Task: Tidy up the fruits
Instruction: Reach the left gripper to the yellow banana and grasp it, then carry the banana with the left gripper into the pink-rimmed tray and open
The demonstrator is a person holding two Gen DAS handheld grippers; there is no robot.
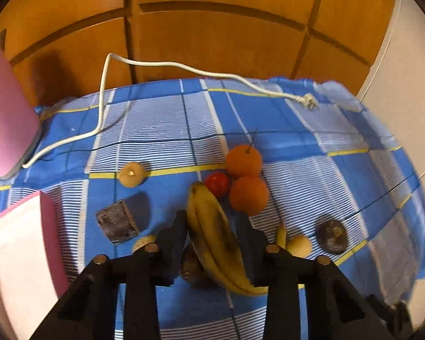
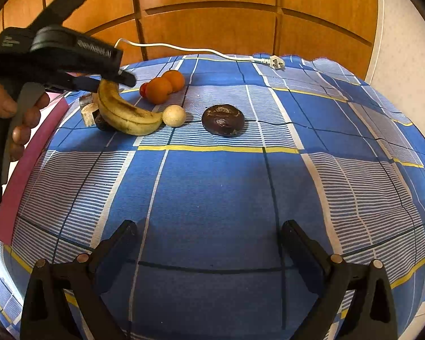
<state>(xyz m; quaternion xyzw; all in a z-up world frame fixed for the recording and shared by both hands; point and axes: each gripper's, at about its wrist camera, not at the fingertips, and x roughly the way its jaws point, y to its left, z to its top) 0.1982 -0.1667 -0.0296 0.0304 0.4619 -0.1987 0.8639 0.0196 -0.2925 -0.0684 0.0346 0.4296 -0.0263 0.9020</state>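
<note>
My left gripper [image 1: 212, 223] is shut on a brown-spotted yellow banana [image 1: 212, 226], one black finger on each side of it. In the right wrist view the same gripper [image 2: 119, 80] holds the banana [image 2: 121, 112] by its upper end, while the lower end rests on the blue checked cloth [image 2: 212, 198]. Two oranges [image 1: 248, 195] and a small red fruit [image 1: 217, 183] lie just beyond the banana. A pale round fruit [image 2: 174, 115] and a dark round fruit [image 2: 223, 119] lie to its right. My right gripper [image 2: 209, 235] is open over bare cloth.
A white cable with a plug [image 1: 308, 104] runs across the far edge of the cloth. At the left are a pink-and-white box [image 1: 19, 249], a dark block [image 1: 116, 225] and another pale fruit [image 1: 131, 174]. Wooden panels [image 1: 212, 42] stand behind. A hand [image 2: 2, 104] grips the left tool.
</note>
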